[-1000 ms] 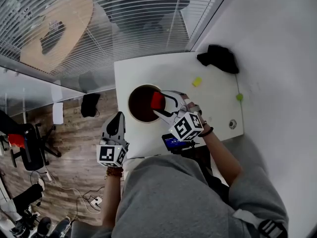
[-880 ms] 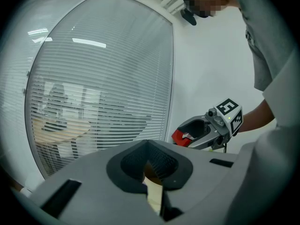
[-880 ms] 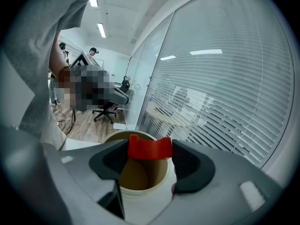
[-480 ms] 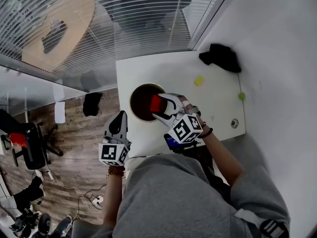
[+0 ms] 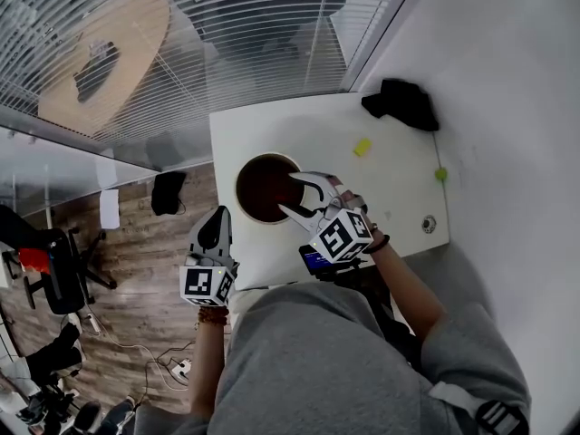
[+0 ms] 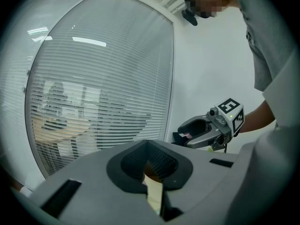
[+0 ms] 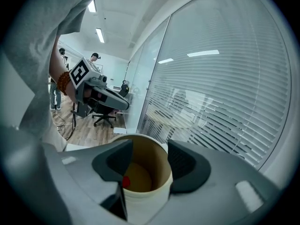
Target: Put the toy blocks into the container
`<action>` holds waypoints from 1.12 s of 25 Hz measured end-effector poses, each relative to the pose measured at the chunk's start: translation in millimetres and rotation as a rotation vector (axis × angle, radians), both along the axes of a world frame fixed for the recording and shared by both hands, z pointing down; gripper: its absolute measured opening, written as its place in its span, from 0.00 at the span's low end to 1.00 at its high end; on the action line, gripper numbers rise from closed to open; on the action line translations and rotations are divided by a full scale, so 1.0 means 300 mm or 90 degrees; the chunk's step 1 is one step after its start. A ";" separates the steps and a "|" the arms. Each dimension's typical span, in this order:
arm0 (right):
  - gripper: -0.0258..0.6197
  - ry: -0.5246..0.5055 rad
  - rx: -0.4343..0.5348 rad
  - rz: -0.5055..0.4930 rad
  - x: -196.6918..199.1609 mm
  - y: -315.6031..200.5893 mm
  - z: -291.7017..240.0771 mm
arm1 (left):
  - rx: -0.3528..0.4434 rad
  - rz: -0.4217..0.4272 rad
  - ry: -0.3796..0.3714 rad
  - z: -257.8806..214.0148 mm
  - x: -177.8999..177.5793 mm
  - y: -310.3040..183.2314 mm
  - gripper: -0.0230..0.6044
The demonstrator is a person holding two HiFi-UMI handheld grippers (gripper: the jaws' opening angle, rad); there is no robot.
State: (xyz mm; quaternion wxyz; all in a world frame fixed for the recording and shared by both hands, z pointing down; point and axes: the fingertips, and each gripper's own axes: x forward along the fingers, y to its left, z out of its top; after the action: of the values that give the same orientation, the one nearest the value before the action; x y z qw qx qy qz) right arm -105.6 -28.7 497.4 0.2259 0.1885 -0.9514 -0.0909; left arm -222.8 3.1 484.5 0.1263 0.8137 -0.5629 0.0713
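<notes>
Head view, looking steeply down: a white table (image 5: 272, 134) stands beside a glass wall with blinds. A round container (image 5: 239, 178) with a dark brown inside stands near the table's left edge. The right gripper (image 5: 292, 193) hovers at the container's right rim, its jaws spread wide with nothing between them. The left gripper (image 5: 216, 217) hangs off the table's near left corner over the wooden floor, its jaws narrowed to a point. Farther right on the table, a yellow block (image 5: 362, 147) lies well apart from the container, a small green piece (image 5: 440, 175) lies near the right edge, and a black object (image 5: 401, 104) sits at the far right corner.

Left gripper view: the left gripper (image 6: 150, 161) has its dark pads drawn together, leaving only a thin slit and holding nothing. Behind it are the blinds and a white wall. The right gripper (image 6: 187, 134) shows at mid right with its jaws apart, the marker cube (image 6: 230, 112) at its back end.

Right gripper view: the right gripper (image 7: 150, 165) has its jaws wide apart, one on either side of the container (image 7: 145, 198), which is cream outside and brown inside. A red block (image 7: 125, 182) lies on the bottom of the container, at its left side. The left gripper (image 7: 123, 104) shows at upper left, jaws together.
</notes>
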 end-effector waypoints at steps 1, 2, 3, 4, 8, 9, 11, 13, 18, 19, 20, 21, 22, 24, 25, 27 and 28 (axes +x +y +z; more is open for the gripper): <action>0.41 0.001 -0.001 0.010 0.015 -0.009 0.002 | -0.001 0.000 0.000 -0.002 -0.002 0.000 0.05; 0.41 0.001 -0.003 0.023 0.036 -0.021 0.005 | -0.001 0.001 0.001 -0.004 -0.003 -0.001 0.05; 0.41 0.001 -0.005 0.037 0.060 -0.034 0.008 | -0.002 0.002 0.001 -0.006 -0.004 -0.001 0.05; 0.42 0.002 -0.007 0.053 0.089 -0.049 0.014 | -0.002 0.003 0.001 -0.007 -0.003 -0.002 0.05; 0.41 0.019 -0.008 0.119 0.231 -0.121 0.051 | -0.007 0.011 -0.003 0.008 0.007 -0.010 0.05; 0.41 0.022 -0.008 0.135 0.269 -0.142 0.061 | -0.009 0.012 -0.005 0.014 0.011 -0.016 0.05; 0.41 0.024 -0.011 0.169 0.345 -0.176 0.072 | -0.010 0.012 -0.005 0.027 0.018 -0.025 0.05; 0.42 0.025 -0.014 0.203 0.416 -0.198 0.073 | -0.012 0.017 -0.002 0.024 0.031 -0.030 0.05; 0.41 0.039 -0.020 0.271 0.573 -0.223 0.106 | -0.011 0.035 -0.005 0.006 0.066 -0.037 0.05; 0.41 0.041 -0.022 0.286 0.605 -0.231 0.120 | -0.012 0.038 -0.007 0.007 0.071 -0.041 0.05; 0.41 0.041 -0.026 0.304 0.640 -0.239 0.135 | -0.013 0.040 -0.009 0.008 0.077 -0.045 0.05; 0.41 0.038 -0.031 0.325 0.679 -0.247 0.151 | -0.013 0.042 -0.010 0.011 0.082 -0.049 0.05; 0.41 0.033 -0.036 0.352 0.721 -0.256 0.167 | -0.012 0.043 -0.010 0.014 0.087 -0.052 0.05; 0.41 0.019 -0.045 0.419 0.819 -0.273 0.202 | -0.015 0.047 -0.010 0.013 0.102 -0.054 0.05; 0.41 0.012 -0.049 0.458 0.874 -0.279 0.220 | -0.016 0.050 -0.010 0.008 0.109 -0.054 0.05; 0.41 0.001 -0.055 0.540 0.991 -0.282 0.260 | -0.019 0.055 -0.010 -0.002 0.123 -0.054 0.05; 0.41 -0.001 -0.054 0.579 1.050 -0.281 0.279 | -0.019 0.057 -0.010 -0.006 0.127 -0.054 0.05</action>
State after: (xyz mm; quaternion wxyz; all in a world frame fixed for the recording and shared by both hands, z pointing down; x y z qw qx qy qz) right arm 209.4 -113.2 581.1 0.2498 0.5780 -0.7748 0.0567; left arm -184.7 -13.1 482.7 0.1310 0.8353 -0.5261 0.0917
